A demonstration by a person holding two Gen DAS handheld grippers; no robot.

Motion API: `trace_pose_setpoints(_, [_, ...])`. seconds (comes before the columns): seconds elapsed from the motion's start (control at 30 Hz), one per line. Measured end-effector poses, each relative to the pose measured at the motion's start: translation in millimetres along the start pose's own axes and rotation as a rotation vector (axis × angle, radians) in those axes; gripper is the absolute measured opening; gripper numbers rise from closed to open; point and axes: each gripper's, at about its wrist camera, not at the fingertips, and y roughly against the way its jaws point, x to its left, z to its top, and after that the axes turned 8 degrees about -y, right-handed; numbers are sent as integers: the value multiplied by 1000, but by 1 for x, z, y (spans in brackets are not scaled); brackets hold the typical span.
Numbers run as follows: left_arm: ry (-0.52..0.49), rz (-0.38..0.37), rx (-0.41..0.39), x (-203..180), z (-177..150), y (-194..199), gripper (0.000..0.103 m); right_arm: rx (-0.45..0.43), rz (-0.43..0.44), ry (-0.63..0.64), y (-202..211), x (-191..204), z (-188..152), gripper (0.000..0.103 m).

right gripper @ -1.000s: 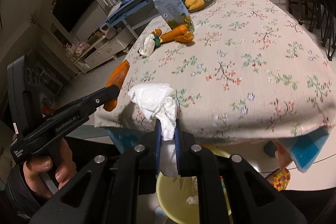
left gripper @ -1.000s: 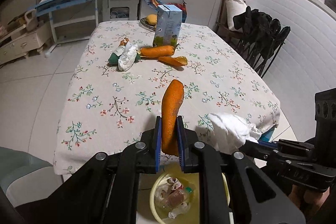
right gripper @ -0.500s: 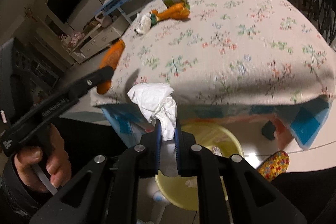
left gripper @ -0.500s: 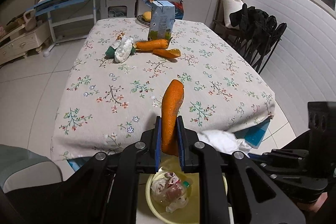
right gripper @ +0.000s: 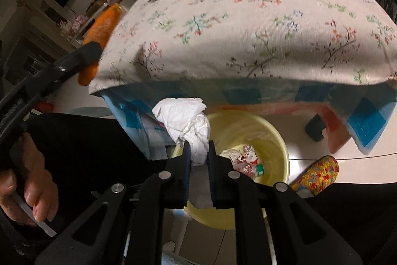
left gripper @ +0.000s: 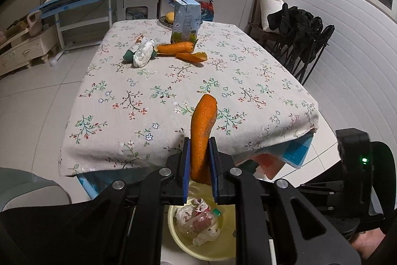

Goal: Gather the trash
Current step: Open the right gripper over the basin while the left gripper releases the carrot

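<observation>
My left gripper (left gripper: pixel 199 143) is shut on an orange carrot piece (left gripper: pixel 203 126) that stands upright in front of the table's near edge. Directly below it is the yellow bin (left gripper: pixel 177 237), holding wrappers and a bottle. In the right wrist view my right gripper (right gripper: pixel 198 149) pinches a crumpled white tissue (right gripper: pixel 184 119) over the bin (right gripper: pixel 281 143); its jaws are opening slightly, with the tissue still between the pads. The left gripper (right gripper: pixel 91 51) and its carrot piece (right gripper: pixel 104 24) show at the left there. More trash lies far up the table: a tissue (left gripper: pixel 142 54), a carrot (left gripper: pixel 175 47), a peel (left gripper: pixel 193 56).
The floral-cloth table (left gripper: pixel 173 96) also carries a blue carton (left gripper: pixel 186 19) and a fruit plate behind it. Folding chairs draped in black clothes (left gripper: pixel 302 34) stand at the right. A patterned slipper (right gripper: pixel 317 173) is beside the bin. A person's hand (right gripper: pixel 24 188) grips the left handle.
Both grippers have drawn back from the table edge. The right one sank and tipped downward, so the bin now lies under the tissue. The carrot piece and the tissue stay gripped.
</observation>
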Motion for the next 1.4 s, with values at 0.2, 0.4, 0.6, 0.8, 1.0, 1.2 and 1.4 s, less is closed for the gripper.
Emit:
trace_pose_setpoints(0.2, [-15,-10,5,-7,-6,3,14,60,-33,-23,-11,-8,-3,19])
trace_pose_setpoints(0.4, [-23,-14,9,-10,-8,3,14,75,-50,-30,-13,-9,-4,33])
trace_pose_setpoints(0.6, [-35,-22,18,-13,-11,2,14,58,-50,-42,-10,-9,-3,42])
trace_pose_setpoints(0.8, [-65,-60,54,-25,-18,-3,14,-52,-43,-87,11,-15,3,51])
trace_pose_setpoints(1.0, [-105,-91,119,-39,-32,-10,14,-215,-19,-161,42,-28,11,56])
trace_pose_setpoints(1.2, [-140,-99,212,-48,-44,-24,17,-326,1,-168,60,-30,14,61])
trace_pose_setpoints(1.4, [-149,-85,219,-50,-46,-25,43,-338,8,-172,60,-27,16,62])
